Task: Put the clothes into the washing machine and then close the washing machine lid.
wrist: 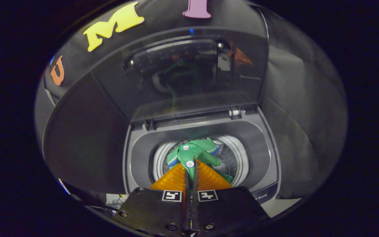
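While the gripper (190, 171) pinches a green buttoned shirt (194, 153) over the washing machine (268, 154) drum, its light, limp cloth should sag, so gripping near the button placket seems sensible.

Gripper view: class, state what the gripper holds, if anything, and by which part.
The gripper is shut on the green garment, pinching a buttoned fold of its cloth between both fingers, over the open washing machine drum.
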The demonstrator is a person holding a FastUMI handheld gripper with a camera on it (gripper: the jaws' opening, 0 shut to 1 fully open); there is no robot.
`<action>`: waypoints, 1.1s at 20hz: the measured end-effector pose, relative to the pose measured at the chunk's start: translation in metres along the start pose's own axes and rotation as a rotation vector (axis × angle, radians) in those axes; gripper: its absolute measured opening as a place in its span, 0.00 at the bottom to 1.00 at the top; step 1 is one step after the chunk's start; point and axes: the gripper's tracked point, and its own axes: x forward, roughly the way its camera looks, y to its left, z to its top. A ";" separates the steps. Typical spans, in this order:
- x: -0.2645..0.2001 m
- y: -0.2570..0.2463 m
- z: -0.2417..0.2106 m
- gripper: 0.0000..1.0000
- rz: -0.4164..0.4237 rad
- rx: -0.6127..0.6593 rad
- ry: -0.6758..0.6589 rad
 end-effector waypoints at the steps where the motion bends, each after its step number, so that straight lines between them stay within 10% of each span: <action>1: 0.008 -0.001 -0.008 0.05 -0.002 -0.001 0.026; 18: 0.065 -0.017 -0.065 0.08 -0.111 0.003 0.255; 22: 0.065 -0.014 -0.057 0.63 -0.104 -0.004 0.212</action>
